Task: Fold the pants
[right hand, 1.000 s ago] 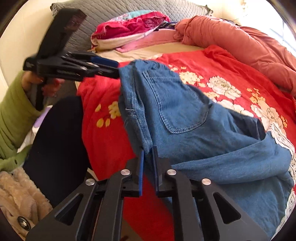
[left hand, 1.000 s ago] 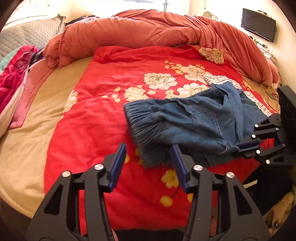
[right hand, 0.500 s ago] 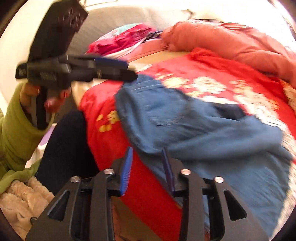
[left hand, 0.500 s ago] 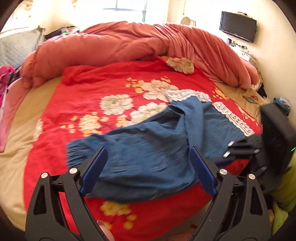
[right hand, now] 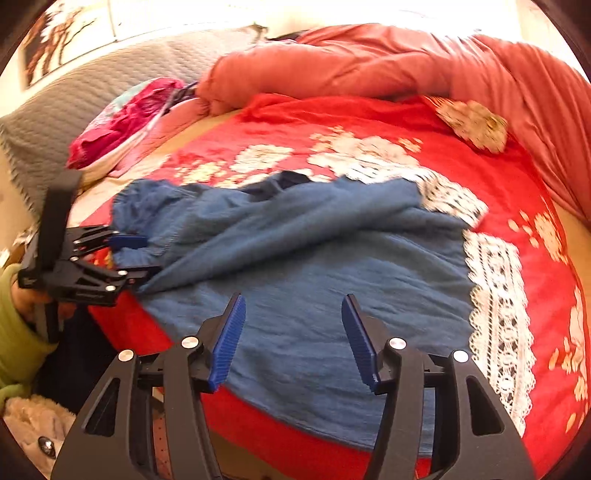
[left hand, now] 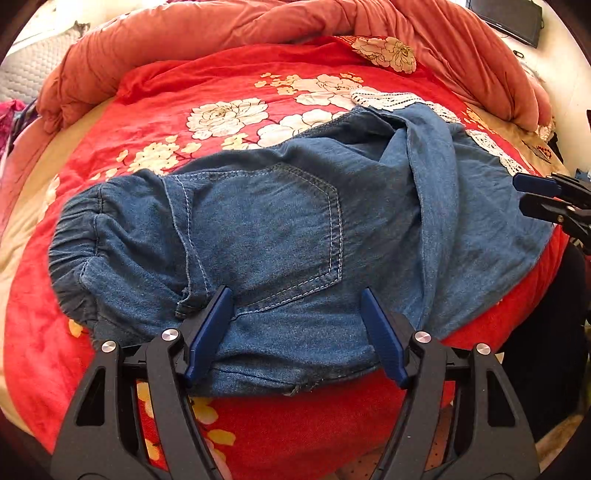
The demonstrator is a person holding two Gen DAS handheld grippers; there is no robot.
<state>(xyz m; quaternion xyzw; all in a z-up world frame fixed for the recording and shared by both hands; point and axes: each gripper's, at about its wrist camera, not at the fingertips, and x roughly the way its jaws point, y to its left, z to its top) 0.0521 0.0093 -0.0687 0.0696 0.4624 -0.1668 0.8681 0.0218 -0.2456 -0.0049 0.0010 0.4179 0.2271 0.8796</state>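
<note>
Denim pants (left hand: 295, 221) lie crumpled across a red floral bedspread (left hand: 184, 96) at the near edge of the bed, elastic waistband to one side, a back pocket facing up, one leg thrown over the other beside a strip of white lace trim (right hand: 495, 295). The left tongs (left hand: 295, 328) hover over the seat by the pocket, jaws apart and narrowing, the pads not seen pressing cloth; the right tongs (right hand: 291, 336) hang over the leg fabric, jaws apart and widening, gripping nothing. A rolled coral duvet (left hand: 258, 26) lines the far side. The fold looks barely begun. Done well, the next step would pinch seam edges, not loose middle cloth, and draw the overlapped leg flat before doubling.
</note>
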